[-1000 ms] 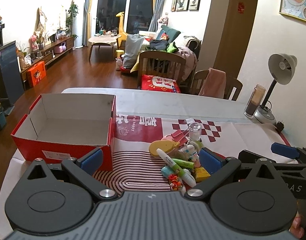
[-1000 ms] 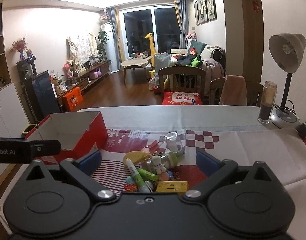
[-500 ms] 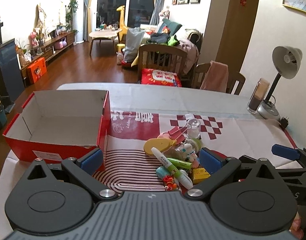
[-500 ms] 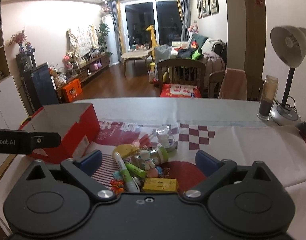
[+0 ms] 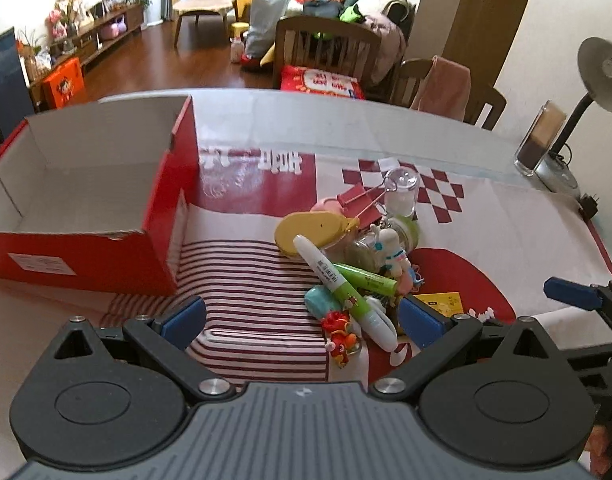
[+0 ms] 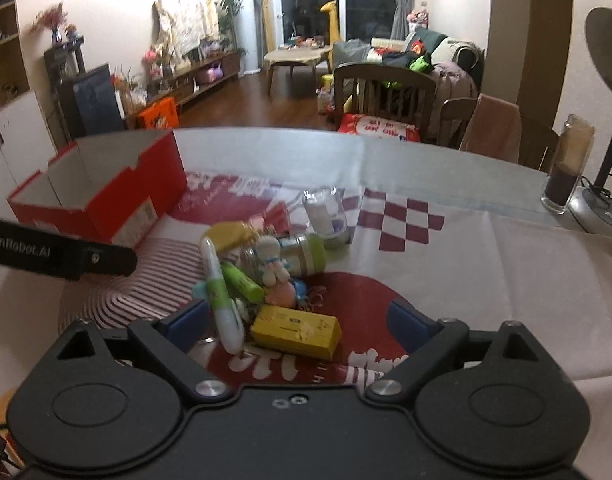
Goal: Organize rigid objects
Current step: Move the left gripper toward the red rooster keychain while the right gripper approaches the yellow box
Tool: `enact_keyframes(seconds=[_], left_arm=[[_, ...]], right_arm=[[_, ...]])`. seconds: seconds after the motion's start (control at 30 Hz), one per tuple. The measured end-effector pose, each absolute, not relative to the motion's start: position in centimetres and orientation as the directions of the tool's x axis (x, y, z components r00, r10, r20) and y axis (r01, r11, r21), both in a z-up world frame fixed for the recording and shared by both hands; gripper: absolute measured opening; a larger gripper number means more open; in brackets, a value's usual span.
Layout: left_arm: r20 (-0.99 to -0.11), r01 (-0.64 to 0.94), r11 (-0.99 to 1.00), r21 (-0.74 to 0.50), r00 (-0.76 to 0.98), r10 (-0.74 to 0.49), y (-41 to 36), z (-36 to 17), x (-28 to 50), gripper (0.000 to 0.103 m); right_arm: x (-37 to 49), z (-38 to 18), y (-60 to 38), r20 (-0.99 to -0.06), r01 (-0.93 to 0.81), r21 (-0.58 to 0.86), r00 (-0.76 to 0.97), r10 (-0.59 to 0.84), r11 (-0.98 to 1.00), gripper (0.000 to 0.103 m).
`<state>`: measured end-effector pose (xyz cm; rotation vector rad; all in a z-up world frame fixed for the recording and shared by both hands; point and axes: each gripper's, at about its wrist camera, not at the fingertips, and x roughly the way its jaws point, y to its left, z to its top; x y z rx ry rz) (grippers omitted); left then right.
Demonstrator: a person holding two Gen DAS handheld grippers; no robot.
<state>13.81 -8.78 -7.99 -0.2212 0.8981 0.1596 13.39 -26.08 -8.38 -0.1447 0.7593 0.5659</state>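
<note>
A pile of small objects lies mid-table: a white and green pen [image 5: 342,288] [image 6: 220,296], a green marker [image 5: 364,278], a yellow disc [image 5: 312,232], a yellow box [image 6: 296,330], a glass jar with green lid [image 6: 294,254], a clear vial [image 5: 402,192] and a red figurine [image 5: 340,338]. An empty red cardboard box [image 5: 82,184] [image 6: 106,188] stands to the left. My left gripper [image 5: 302,322] is open, just short of the pile. My right gripper [image 6: 298,322] is open, with the yellow box and pen tip between its fingers.
A red and white patterned cloth [image 5: 246,280] covers the table. A desk lamp [image 5: 602,68] and a glass tumbler [image 6: 566,172] stand at the far right. Wooden chairs [image 5: 326,48] stand behind the table's far edge.
Both grippers have moved forward and down toward the pile. The objects now sit nearer, between the open fingers. Nothing has been grasped.
</note>
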Motion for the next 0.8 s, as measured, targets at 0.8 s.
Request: enact_keyframes(seconds=[0.8], left_arm=[[-0.857,-0.121,0.993,-0.014,0.512,0.050,-11.7,-15.3,17.3,0.101]], right_arm=[[17.0,-14.4,-24.7,-0.785,-0.703,-0.039,0.461,0.413,0.710,0.071]])
